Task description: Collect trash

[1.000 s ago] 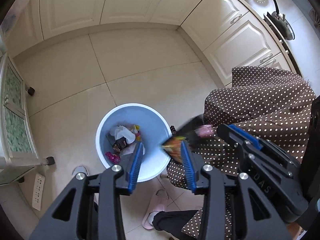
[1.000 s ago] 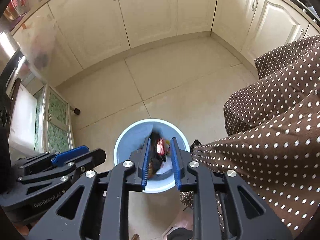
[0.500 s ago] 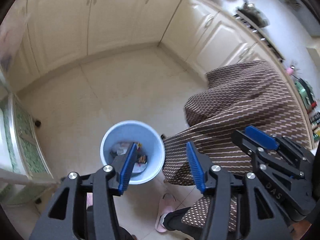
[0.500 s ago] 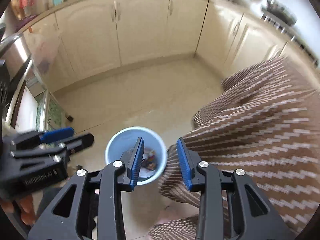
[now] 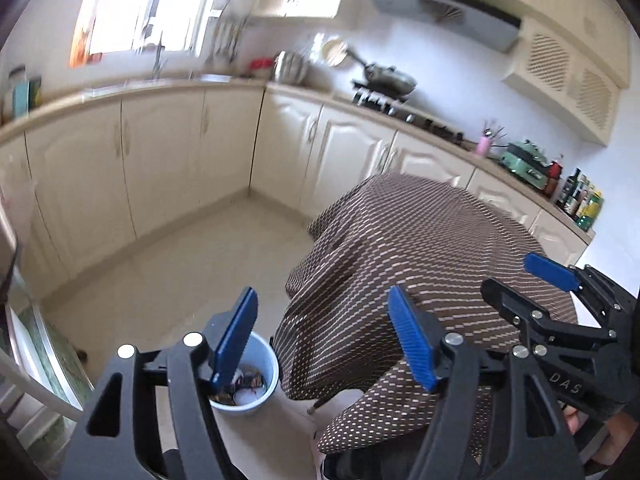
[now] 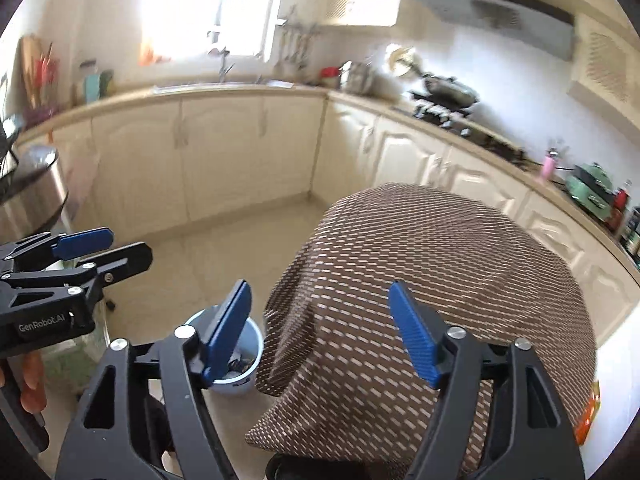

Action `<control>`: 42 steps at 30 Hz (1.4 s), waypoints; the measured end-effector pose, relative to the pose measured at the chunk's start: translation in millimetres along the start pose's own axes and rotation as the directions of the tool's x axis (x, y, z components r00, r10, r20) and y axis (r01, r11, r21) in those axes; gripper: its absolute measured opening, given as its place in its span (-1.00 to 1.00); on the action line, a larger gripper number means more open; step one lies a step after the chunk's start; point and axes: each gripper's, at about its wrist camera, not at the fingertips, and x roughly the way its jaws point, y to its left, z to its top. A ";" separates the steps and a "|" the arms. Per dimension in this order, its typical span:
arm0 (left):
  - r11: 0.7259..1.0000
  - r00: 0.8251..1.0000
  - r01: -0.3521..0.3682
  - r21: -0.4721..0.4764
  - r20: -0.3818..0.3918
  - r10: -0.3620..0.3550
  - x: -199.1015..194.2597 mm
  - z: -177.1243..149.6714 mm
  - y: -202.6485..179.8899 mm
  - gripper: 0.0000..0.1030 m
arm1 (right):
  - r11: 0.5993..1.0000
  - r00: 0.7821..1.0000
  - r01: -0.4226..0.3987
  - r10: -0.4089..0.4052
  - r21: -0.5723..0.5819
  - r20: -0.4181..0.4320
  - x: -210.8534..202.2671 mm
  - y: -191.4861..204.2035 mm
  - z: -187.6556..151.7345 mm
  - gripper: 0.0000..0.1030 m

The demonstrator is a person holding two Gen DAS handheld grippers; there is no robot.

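Observation:
A light blue trash bin (image 5: pixel 262 396) stands on the floor beside the table, with wrappers inside; it also shows in the right wrist view (image 6: pixel 250 350). My left gripper (image 5: pixel 324 340) is open and empty, raised above the bin and the table edge. My right gripper (image 6: pixel 320 330) is open and empty, likewise raised. The right gripper shows at the right of the left wrist view (image 5: pixel 560 300), the left gripper at the left of the right wrist view (image 6: pixel 76 256). An orange wrapper (image 6: pixel 588 416) lies at the table's right edge.
A table under a brown dotted cloth (image 5: pixel 420 248) fills the right half. Cream kitchen cabinets (image 5: pixel 168 152) run round the back, with a stove and pan (image 5: pixel 388 80) on the counter. A glass-fronted cabinet (image 5: pixel 36 344) stands at the left. Tiled floor (image 5: pixel 192 264) lies between.
The right gripper opened and dropped its wrapper into the bin. Both grippers then tilted up and rose, so the bin shrank to the lower left and the counter came into view.

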 end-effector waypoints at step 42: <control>0.966 0.944 -0.006 0.259 0.320 -0.080 -185.1 -39.9 -152.5 0.77 | 0.962 0.922 0.187 -0.243 0.200 0.302 -203.7 -47.9 -65.2 0.86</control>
